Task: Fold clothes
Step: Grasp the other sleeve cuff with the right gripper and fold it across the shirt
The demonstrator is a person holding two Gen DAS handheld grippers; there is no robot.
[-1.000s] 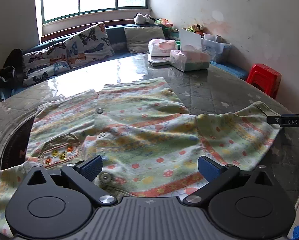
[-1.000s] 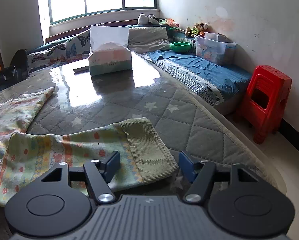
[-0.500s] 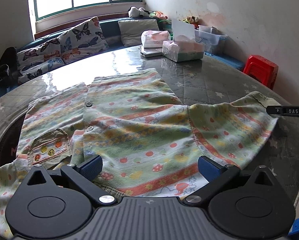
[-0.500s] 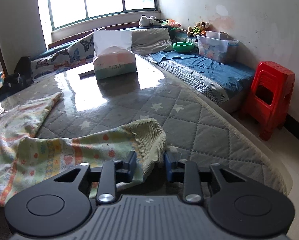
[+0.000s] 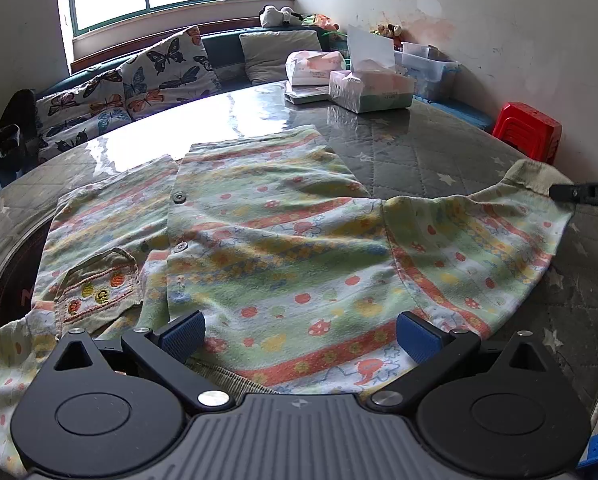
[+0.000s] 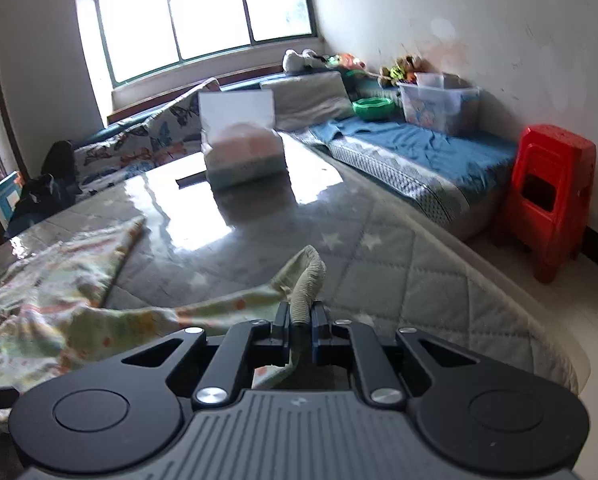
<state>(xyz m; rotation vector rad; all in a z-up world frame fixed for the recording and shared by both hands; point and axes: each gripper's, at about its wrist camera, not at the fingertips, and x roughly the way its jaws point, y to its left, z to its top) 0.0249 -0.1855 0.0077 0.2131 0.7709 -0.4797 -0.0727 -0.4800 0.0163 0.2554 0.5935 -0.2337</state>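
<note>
Clenched on the ribbed green cuff (image 6: pixel 309 280) of the shirt's sleeve, the jaws of our right gripper (image 6: pixel 300 322) have the fabric pinched tight between them, and the cuff curls up and over the pads. From the left wrist view we see that same cuff raised just off the table (image 5: pixel 439 148), with the tip of the right gripper showing at the picture's right edge.

Our left gripper (image 5: pixel 299 330) has its jaws spread wide and released, one blue pad (image 5: pixel 181 334) on each side, with nothing pressed between them. It hangs low over the near edge of the shirt, close to the collar.

We see the shirt (image 5: pixel 283 248) lying spread, front up, on the grey quilted table with its star pattern, under a glossy cover. It is striped in pale green, white and orange with small dots, buttoned down the middle, and has a small embroidered pocket (image 5: pixel 99 284) on the left of the picture.

At the far side of the table stand a tissue box (image 5: pixel 373 90) and a pink pack (image 5: pixel 313 66). A red stool (image 6: pixel 547 196) stands on the floor off the table's right side.
</note>
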